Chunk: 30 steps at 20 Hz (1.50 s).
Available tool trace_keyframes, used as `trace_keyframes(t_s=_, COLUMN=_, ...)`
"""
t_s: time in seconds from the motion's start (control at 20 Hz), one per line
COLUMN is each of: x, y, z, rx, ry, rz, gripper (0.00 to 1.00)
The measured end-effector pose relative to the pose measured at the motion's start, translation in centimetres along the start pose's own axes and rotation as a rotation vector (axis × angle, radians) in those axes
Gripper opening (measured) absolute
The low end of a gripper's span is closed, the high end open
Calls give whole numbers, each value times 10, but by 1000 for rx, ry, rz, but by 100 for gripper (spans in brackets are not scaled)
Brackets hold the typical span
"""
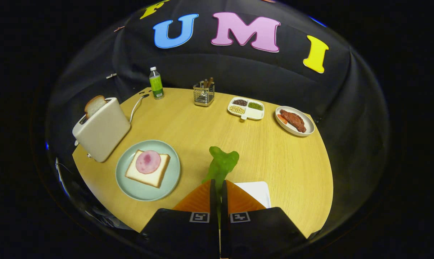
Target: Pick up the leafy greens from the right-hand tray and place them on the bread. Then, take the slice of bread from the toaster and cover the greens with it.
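The leafy greens [221, 166] are being gripped between both fingers of the gripper [217, 184], closed on their stem, and are being held up above the table [274, 158]. The white tray [256, 190] is lying just beneath the fingers. To the left, the bread [158, 173] topped with ham [148, 161] is being kept on a plate [130, 185], beside the toaster [103, 131] with its slice [94, 104].

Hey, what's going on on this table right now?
A hand-held gripper is shut on a piece of leafy greens, which stick out just ahead of its fingers, above the wooden table. The white tray lies just beyond the fingers. To the left, a green plate holds a slice of bread topped with ham, still without greens. Another bread slice stands in the toaster beyond the plate.
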<state>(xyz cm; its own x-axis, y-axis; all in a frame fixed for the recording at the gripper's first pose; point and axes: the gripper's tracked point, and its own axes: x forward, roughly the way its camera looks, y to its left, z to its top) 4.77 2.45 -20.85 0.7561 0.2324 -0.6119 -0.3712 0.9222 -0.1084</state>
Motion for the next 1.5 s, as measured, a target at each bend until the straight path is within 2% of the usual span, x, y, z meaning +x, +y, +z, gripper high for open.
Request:
trace_keyframes(t_s=0.3, x=-1, y=62, z=34, rx=-31, ry=-44, rz=43, gripper=6)
trace_keyframes(t_s=0.75, x=31, y=144, z=38, rx=-56, ry=-37, rz=126, gripper=6)
trace_keyframes(t_s=1.5, x=76, y=184, z=15, rx=-110, ry=51, rz=142, gripper=12)
